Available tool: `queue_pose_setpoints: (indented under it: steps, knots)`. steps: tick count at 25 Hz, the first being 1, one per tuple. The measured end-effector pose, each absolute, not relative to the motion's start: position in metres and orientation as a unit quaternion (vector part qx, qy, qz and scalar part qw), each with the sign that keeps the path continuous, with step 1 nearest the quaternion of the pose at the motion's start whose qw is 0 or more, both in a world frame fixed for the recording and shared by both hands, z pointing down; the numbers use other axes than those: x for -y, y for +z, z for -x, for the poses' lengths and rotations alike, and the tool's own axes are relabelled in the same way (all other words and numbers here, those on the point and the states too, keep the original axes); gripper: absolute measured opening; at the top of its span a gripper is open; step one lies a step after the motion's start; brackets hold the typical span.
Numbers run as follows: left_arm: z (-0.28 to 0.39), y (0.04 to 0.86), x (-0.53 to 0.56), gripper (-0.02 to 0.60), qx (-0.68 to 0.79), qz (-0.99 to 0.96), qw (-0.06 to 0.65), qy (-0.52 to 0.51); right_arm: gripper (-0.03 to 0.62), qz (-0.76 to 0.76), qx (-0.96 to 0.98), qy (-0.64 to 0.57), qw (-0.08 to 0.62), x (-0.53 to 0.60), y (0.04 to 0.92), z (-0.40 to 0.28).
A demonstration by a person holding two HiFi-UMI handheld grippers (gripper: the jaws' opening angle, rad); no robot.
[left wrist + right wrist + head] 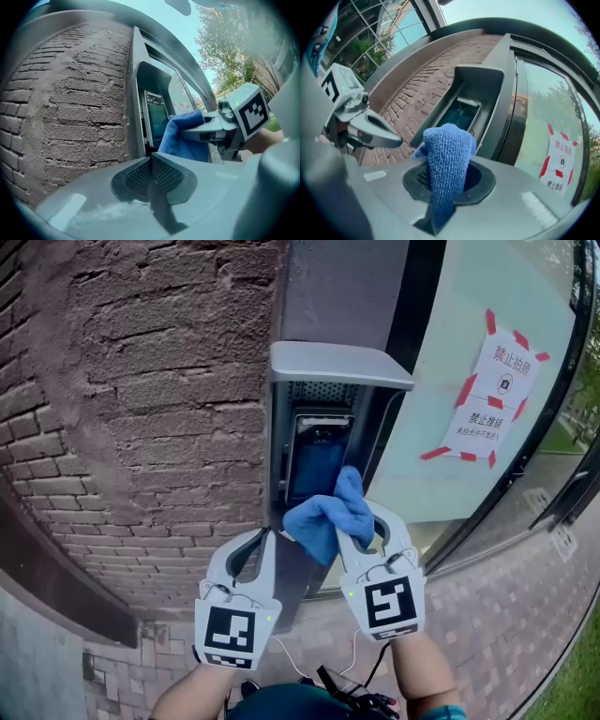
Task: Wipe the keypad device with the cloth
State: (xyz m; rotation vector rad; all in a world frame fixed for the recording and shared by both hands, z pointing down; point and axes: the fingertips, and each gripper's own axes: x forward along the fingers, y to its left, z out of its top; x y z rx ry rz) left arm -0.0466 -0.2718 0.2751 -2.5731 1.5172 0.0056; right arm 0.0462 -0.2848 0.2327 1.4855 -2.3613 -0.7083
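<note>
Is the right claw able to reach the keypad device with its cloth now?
Probably yes: the right claw, shut on the cloth, is at the keypad device's lower edge with nothing between.

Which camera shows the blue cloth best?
The right gripper view. There the cloth fills the middle, its fuzzy weave is plain, and it is pinched in the jaws of the right gripper. The head view shows it smaller, bunched in front of the keypad device's lower part. The left gripper view shows it side-on, beside that device.
</note>
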Motion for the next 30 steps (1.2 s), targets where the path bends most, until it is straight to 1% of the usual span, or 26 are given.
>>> queue_pose_setpoints:
  steps: [5,9,14,25,27,30]
  knots:
    - [0.056,0.274,0.27,-0.006,-0.51,0.856,0.079,0.006,0.043,-0.523,0.787,-0.322,0.06,0.261,0.153,-0.029]
    - [0.065,0.274,0.27,-0.006,-0.516,0.853,0.076,0.008,0.043,-0.518,0.769,-0.372,0.048,0.254,0.121,-0.009]
    - [0.072,0.274,0.269,-0.006,-0.522,0.85,0.075,0.013,0.043,-0.504,0.779,-0.355,0.111,0.283,0.152,0.006]
    - [0.078,0.29,0.278,-0.006,-0.527,0.847,0.066,0.004,0.043,-0.49,0.816,-0.269,0.151,0.292,0.246,-0.004]
    - [0.077,0.292,0.278,-0.006,-0.526,0.848,0.063,0.003,0.043,-0.488,0.819,-0.266,0.142,0.288,0.244,-0.007]
    - [0.076,0.292,0.277,-0.006,-0.525,0.849,0.061,0.004,0.043,-0.491,0.816,-0.286,0.104,0.276,0.213,-0.008]
